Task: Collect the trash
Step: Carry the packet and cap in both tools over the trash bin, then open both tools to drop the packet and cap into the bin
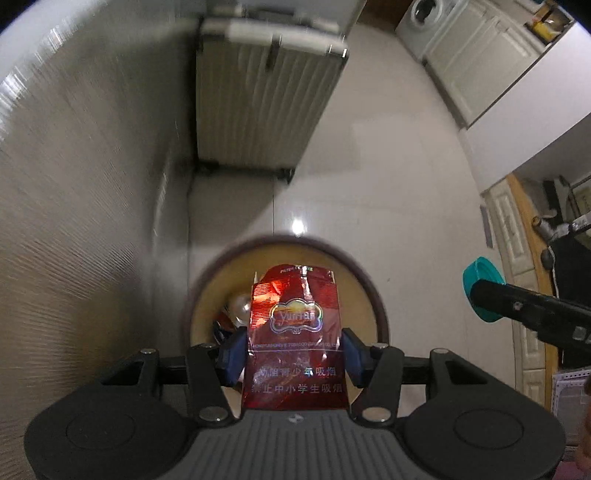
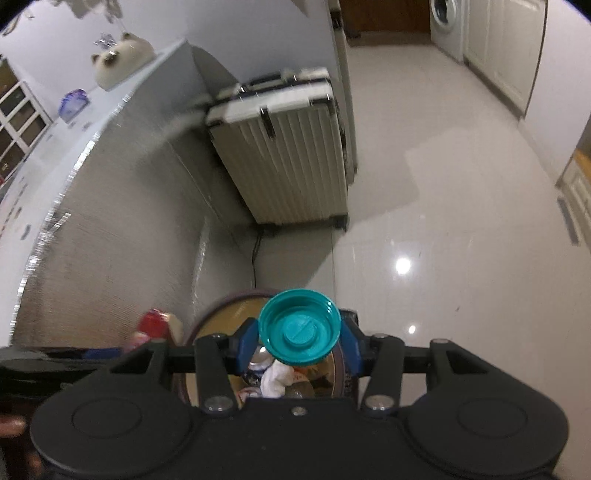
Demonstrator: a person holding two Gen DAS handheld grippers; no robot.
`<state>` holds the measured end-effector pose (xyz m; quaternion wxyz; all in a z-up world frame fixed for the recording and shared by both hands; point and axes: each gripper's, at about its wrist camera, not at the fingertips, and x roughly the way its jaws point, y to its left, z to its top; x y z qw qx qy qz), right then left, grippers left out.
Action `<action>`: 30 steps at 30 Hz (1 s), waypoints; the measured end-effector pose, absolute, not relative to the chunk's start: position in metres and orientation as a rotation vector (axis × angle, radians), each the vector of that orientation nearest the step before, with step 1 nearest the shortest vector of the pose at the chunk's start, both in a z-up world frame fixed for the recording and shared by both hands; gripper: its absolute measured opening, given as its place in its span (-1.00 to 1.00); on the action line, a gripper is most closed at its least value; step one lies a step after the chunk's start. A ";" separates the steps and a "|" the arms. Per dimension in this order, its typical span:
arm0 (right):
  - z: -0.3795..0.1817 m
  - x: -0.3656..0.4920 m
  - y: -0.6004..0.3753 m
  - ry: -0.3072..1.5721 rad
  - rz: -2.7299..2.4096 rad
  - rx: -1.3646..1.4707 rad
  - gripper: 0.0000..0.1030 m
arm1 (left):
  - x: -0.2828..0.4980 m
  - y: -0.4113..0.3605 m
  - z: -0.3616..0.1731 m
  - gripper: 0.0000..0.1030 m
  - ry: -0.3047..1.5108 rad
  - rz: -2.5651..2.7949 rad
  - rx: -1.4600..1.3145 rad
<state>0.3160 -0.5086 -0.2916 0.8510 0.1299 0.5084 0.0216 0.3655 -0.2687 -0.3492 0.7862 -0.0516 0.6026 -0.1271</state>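
Observation:
My left gripper [image 1: 293, 354] is shut on a red foil cigarette wrapper [image 1: 295, 339] and holds it over the open round trash bin [image 1: 376, 306], which has a dark rim and a tan inner wall. A can and other scraps lie inside. My right gripper [image 2: 299, 341] is shut on a teal plastic cap [image 2: 299, 328], also over the bin [image 2: 218, 310], where a crumpled white tissue [image 2: 275, 380] and a can show. In the left wrist view the right gripper's cap [image 1: 480, 288] hangs at the right of the bin. The red wrapper [image 2: 153, 323] shows at the left in the right wrist view.
A ribbed white suitcase [image 1: 266, 99] stands on the glossy tiled floor [image 1: 388, 166] beyond the bin, next to a grey textured wall panel [image 1: 74, 221]. White cabinets [image 1: 476, 66] and a washing machine [image 2: 447, 22] are far right. A wooden frame and dark items [image 1: 546, 258] are at the right.

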 end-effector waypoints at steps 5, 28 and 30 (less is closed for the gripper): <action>-0.343 0.328 -0.512 1.144 0.067 0.323 -0.04 | 0.374 -0.276 -0.413 0.04 1.396 -0.256 -0.117; -0.439 0.352 -0.481 1.328 0.072 0.294 0.30 | 0.374 -0.257 -0.469 0.84 1.476 -0.193 -0.085; -0.434 0.349 -0.482 1.331 0.071 0.296 0.30 | 0.371 -0.257 -0.464 0.98 1.475 -0.198 -0.091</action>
